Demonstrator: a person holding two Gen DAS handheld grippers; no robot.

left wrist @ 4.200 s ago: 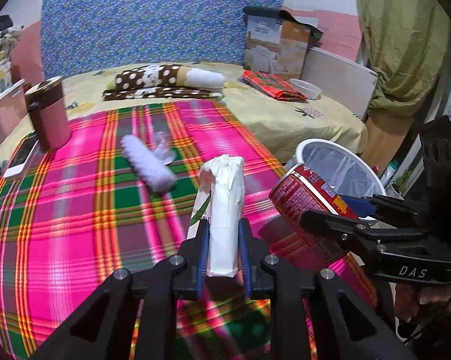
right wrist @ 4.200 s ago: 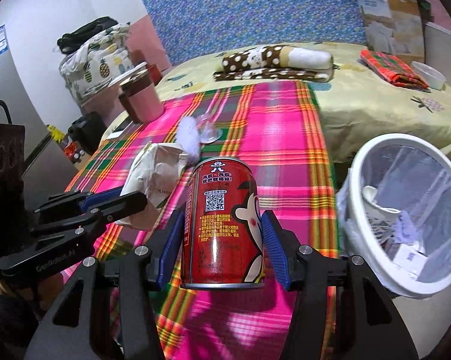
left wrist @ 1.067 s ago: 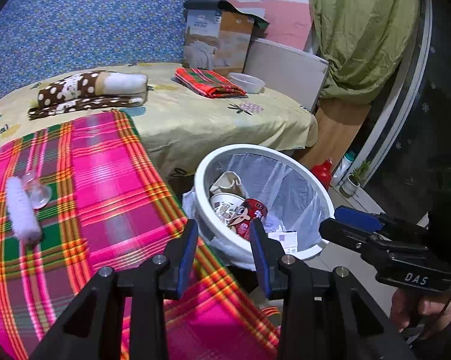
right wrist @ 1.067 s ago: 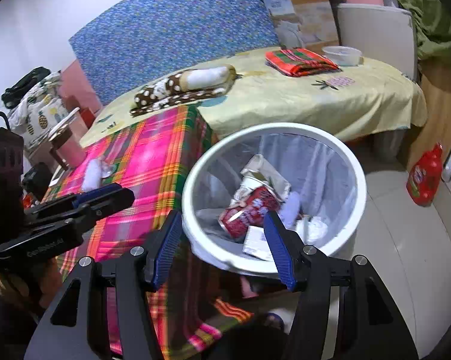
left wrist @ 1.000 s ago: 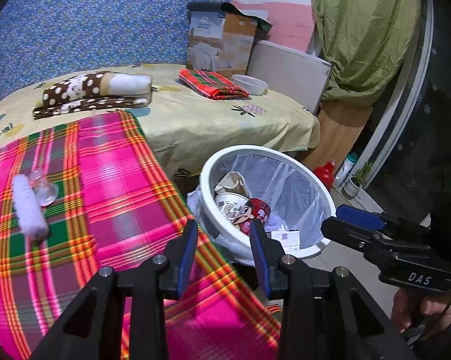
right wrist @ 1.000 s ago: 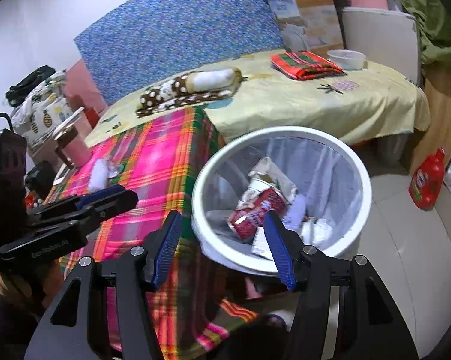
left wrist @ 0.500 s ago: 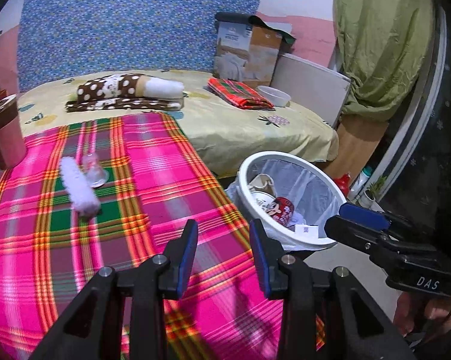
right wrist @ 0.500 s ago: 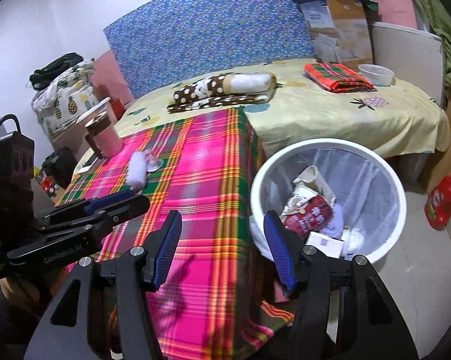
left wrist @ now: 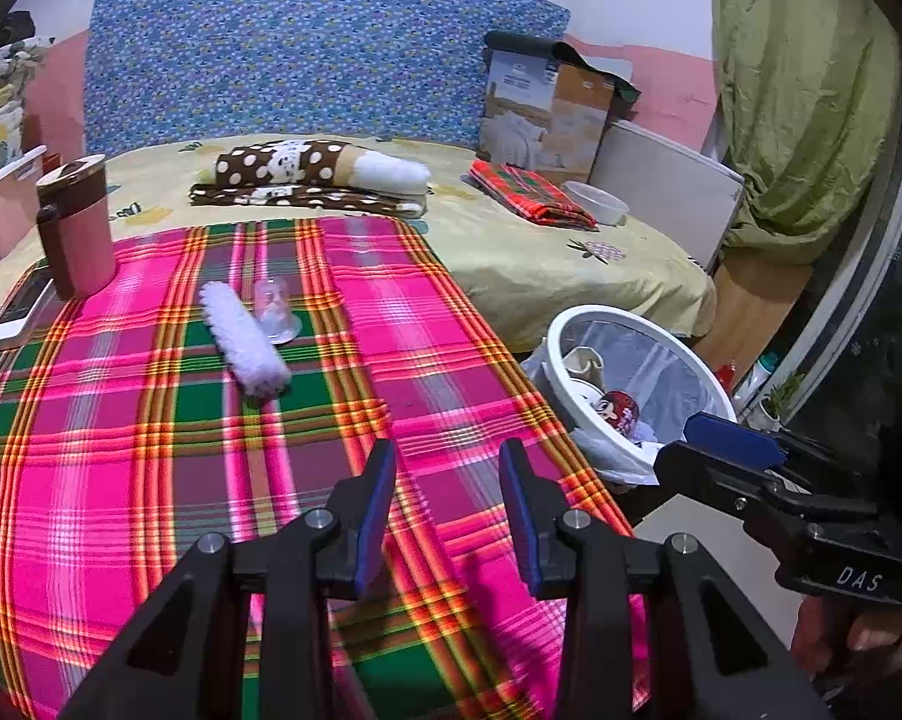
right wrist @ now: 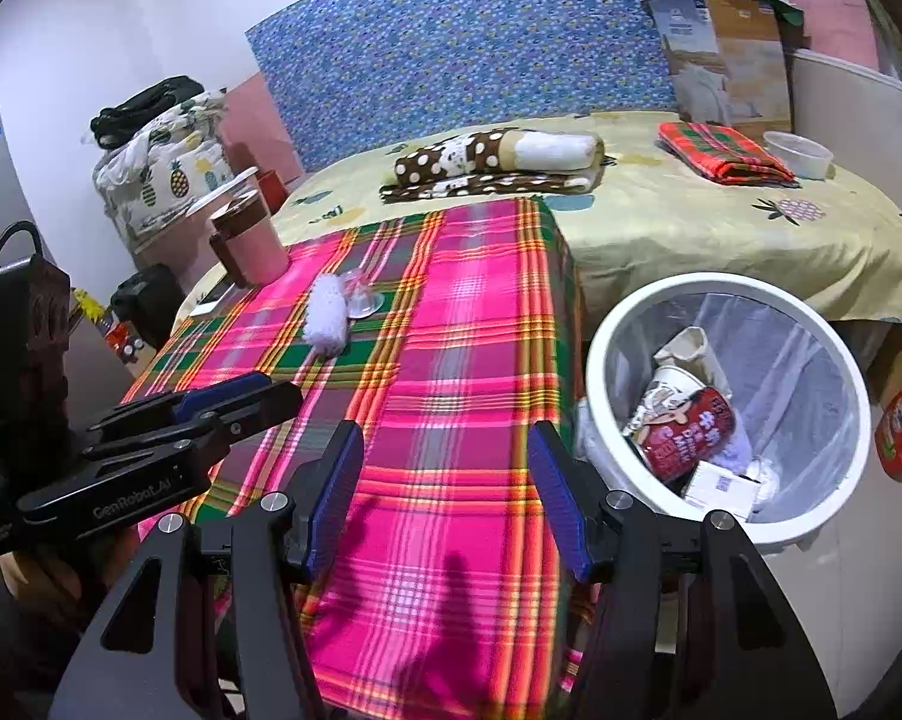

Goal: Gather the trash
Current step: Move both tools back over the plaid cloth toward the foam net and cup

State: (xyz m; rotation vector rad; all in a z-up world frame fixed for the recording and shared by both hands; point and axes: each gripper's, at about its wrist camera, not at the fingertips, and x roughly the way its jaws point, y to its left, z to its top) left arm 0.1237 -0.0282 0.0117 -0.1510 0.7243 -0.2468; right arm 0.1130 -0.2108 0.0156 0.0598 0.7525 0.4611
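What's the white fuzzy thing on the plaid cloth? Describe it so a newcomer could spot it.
Start at the pink and green plaid cloth spread in front of the yellow bed. Near its far end, right of the brown-and-pink tumbler, lies a white fuzzy roll on its side. A small clear glass sits right beside it; the roll is the only opaque, fluffy, cylindrical item there.

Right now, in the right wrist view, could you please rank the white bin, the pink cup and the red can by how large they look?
1. White bin, clearly largest.
2. Red can and pink cup look alike; the cup sits farther away, so no ranking.
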